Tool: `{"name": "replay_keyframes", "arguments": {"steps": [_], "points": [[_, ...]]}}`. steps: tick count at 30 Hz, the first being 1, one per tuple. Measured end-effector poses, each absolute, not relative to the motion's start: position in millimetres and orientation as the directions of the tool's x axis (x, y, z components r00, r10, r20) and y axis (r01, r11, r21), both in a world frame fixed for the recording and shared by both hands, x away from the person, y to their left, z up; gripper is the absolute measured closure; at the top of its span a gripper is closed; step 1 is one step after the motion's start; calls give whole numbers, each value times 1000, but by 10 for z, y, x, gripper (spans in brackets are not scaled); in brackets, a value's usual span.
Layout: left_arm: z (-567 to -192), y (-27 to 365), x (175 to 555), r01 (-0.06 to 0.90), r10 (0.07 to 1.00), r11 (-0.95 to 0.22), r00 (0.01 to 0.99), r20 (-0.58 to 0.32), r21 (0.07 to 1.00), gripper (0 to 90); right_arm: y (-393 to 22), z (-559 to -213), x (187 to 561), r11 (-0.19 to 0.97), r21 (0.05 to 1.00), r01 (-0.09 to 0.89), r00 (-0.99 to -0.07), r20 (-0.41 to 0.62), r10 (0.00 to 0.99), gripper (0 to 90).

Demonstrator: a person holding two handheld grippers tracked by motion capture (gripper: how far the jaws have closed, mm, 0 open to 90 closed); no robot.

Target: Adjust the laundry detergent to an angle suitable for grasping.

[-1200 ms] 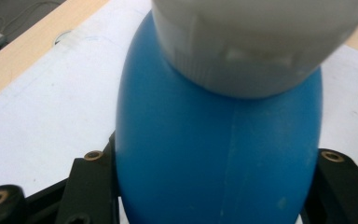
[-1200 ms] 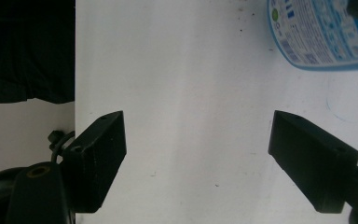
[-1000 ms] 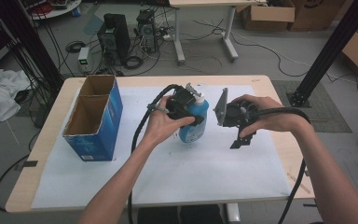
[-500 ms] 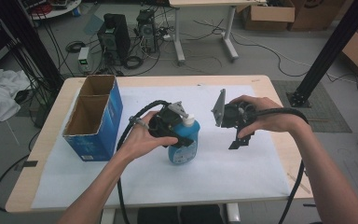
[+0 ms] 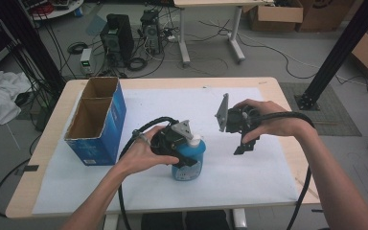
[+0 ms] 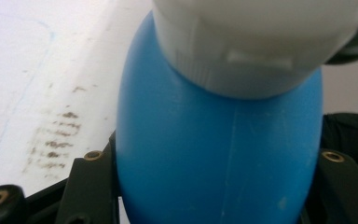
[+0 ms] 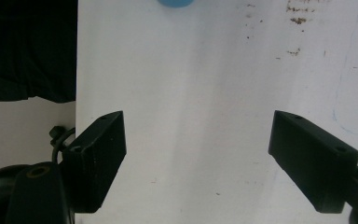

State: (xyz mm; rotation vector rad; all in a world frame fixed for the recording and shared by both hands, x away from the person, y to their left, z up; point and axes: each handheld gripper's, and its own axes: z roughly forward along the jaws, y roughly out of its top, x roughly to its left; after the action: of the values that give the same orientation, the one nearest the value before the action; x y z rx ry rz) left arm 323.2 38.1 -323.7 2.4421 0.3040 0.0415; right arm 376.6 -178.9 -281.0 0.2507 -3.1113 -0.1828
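A blue bottle (image 5: 189, 162) with a white cap stands upright on the white sheet (image 5: 249, 177) that covers the tabletop (image 5: 43, 158), near the front edge and a little left of the middle. The left tongs (image 5: 184, 155) are clamped on the bottle: in the left gripper view the blue body (image 6: 219, 154) sits tight between the two black jaws, the white cap above them. The left hand (image 5: 141, 155) comes in from the bottom left, the forearm slanting up toward the bottle, the gripper lying roughly level with its grey plate on top and its cable looping back over the wrist.

To the left of the bottle, near it but apart, stands an open blue box (image 5: 98, 122) with a divider making two compartments, both seeming bare inside. Nothing lies between the box and the bottle.

The right tongs (image 5: 244, 146) hang above the sheet, right of the bottle and well apart from it. In the right gripper view the jaws stand wide with only stained white sheet between them (image 7: 196, 154), and the bottle's edge (image 7: 176, 3) peeks in at the top. The right hand (image 5: 263, 120) reaches in from the right, wrist bent, tongs pointing down at the sheet, grey plate turned toward the bottle.

On the floor beyond the tabletop are computer towers (image 5: 117, 40), cables and cardboard boxes.
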Motion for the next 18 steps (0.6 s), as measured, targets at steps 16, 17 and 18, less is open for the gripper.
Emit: {"name": "replay_keyframes", "arguments": {"steps": [16, 17, 18], "points": [[-3364, 453, 3213, 110, 124, -759, 992, -22, 641, 424, -1763, -2839, 3768, 980, 114, -165, -986, 11, -167, 190], [-3364, 453, 3213, 110, 124, -759, 992, -22, 641, 424, -1763, -2839, 3768, 980, 114, -165, -986, 11, -167, 190], [-3367, 459, 3218, 109, 123, -758, 992, -23, 644, 424, -1762, -2838, 3770, 979, 114, -167, -986, 10, -169, 190]]}}
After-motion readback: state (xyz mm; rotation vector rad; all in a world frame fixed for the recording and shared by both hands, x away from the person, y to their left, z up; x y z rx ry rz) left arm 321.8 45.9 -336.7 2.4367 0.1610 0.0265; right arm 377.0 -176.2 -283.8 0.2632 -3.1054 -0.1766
